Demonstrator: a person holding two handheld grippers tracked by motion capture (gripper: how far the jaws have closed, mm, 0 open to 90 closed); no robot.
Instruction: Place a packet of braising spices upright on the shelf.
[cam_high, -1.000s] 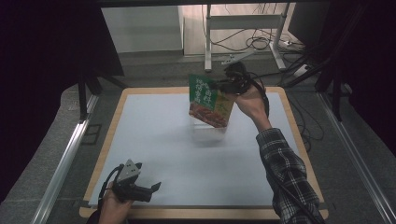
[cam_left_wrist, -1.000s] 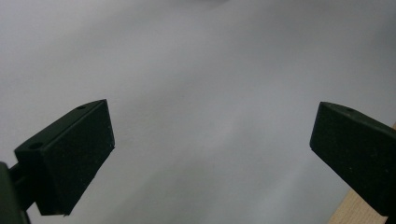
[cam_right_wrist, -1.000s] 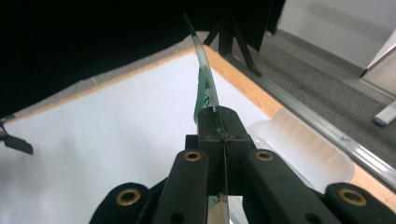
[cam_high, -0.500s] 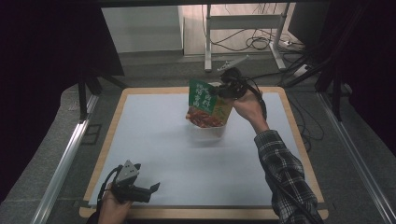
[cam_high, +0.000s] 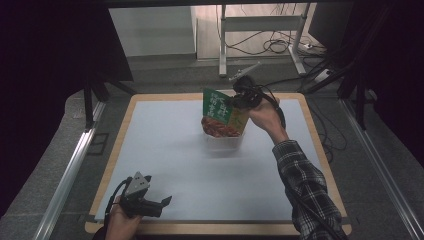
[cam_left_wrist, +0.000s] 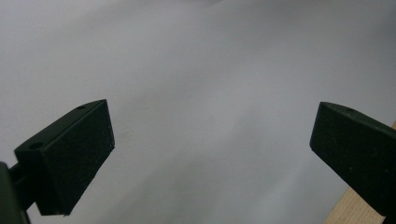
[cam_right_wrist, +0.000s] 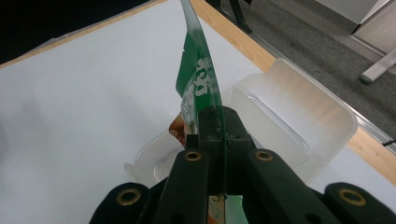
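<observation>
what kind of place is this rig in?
Likely a lab recording station: a white-topped table with a wooden rim, dark curtains on both sides, and loose cables on the floor beyond.

High view: the white table surface (cam_high: 165, 150) is evenly lit from above, while the upper left and right edges of the frame fall into near-black. A soft shadow lies beneath the translucent container (cam_high: 225, 141). Left gripper view: dim, grey, low in contrast. Right gripper view: bright, with the foreground jaws slightly blurred.
</observation>
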